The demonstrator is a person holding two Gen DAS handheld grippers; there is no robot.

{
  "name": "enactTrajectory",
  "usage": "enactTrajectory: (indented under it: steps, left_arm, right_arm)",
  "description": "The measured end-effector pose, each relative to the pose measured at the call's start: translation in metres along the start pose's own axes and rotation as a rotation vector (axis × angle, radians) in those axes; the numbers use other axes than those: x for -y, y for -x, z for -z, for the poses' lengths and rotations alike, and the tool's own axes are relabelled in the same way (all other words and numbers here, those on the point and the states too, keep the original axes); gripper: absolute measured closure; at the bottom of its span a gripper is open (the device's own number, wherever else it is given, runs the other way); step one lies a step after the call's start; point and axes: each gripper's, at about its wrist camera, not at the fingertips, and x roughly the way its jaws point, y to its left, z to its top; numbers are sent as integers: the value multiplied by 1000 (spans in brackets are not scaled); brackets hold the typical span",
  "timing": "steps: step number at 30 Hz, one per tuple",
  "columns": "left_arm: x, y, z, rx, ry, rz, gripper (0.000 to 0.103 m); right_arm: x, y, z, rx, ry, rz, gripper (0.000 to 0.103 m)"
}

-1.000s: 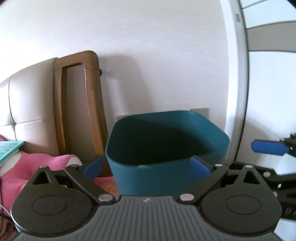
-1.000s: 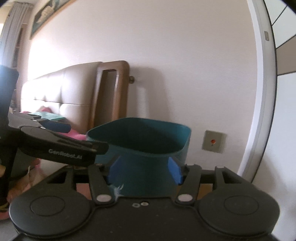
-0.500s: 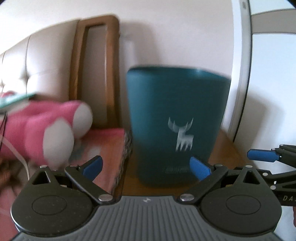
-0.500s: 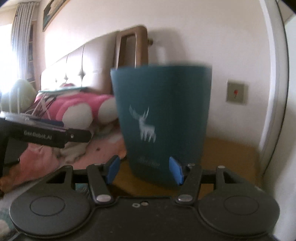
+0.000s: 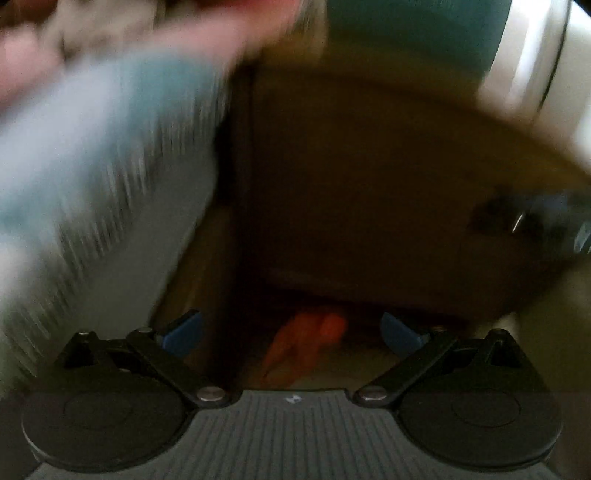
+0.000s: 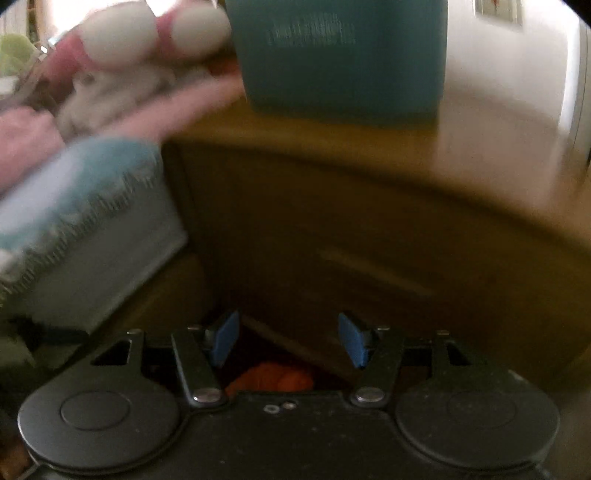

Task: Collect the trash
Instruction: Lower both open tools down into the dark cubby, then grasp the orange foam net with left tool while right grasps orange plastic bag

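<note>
Both views are motion-blurred. A teal trash bin (image 6: pixel 343 55) stands on top of a brown wooden nightstand (image 6: pixel 332 229); its lower part shows at the top of the left wrist view (image 5: pixel 413 40). An orange crumpled thing (image 5: pixel 306 343) lies low on the floor beside the nightstand, between and beyond my left gripper's fingers; it also shows in the right wrist view (image 6: pixel 271 378). My left gripper (image 5: pixel 291 332) is open and empty. My right gripper (image 6: pixel 290 339) is open and empty, just above the orange thing.
The bed edge with light blue and grey bedding (image 6: pixel 74 229) fills the left, also in the left wrist view (image 5: pixel 92 177). A pink and white plush toy (image 6: pixel 122 33) lies on the bed. A white wall (image 6: pixel 509 92) stands to the right of the nightstand.
Both grippers have swung down from the bin's level toward the floor beside the nightstand. The bin has slid to the top of both views and the orange thing has come into sight.
</note>
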Motion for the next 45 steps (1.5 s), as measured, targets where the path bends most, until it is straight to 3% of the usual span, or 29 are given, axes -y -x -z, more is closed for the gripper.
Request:
enactTrajectory:
  steps: [6,11,17,23,26,32,36,40,41,43,44,45]
  left_arm:
    - [1,-79,64,-121,-27,-134,0]
    - [-2,-134,103,-244,-76,-158,0]
    - [-28,-192,142,-387,25,-202,3]
    - [-30,-230,179,-465,25,-214,3]
    - [-40,-246,196,-490,82,-248,3]
    - [-70,-257,207,-468,244,-284,3]
    - [-84,-264,211,-471,283,-276,4]
    - [-82,-264,210,-447,249,-254,11]
    - [-81,-263,210,-441,248,-247,19]
    - [-77,-258,210,-422,250,-218,37]
    - [-76,-257,210,-420,250,-203,50]
    - [-74,-255,210,-421,246,-191,62]
  right_arm:
    - [-9,-60,37,-81,-11,-7,44]
    - [-7,-118,71,-176,-69,-3,44]
    - [-17,-181,97,-222,-68,18,44]
    - [-36,-230,109,-269,21,15,44]
    - [-45,-251,112,-284,73,31,44]
    - [-57,-282,112,-299,116,36,44]
    - [-57,-294,117,-316,130,60,45]
    - [-57,-294,124,-312,152,77,48]
    - [-59,-293,127,-315,168,85,51]
    - [-62,-296,132,-353,192,110,93]
    - [-59,-297,135,-384,179,118,102]
    - [-55,-296,139,-403,157,110,103]
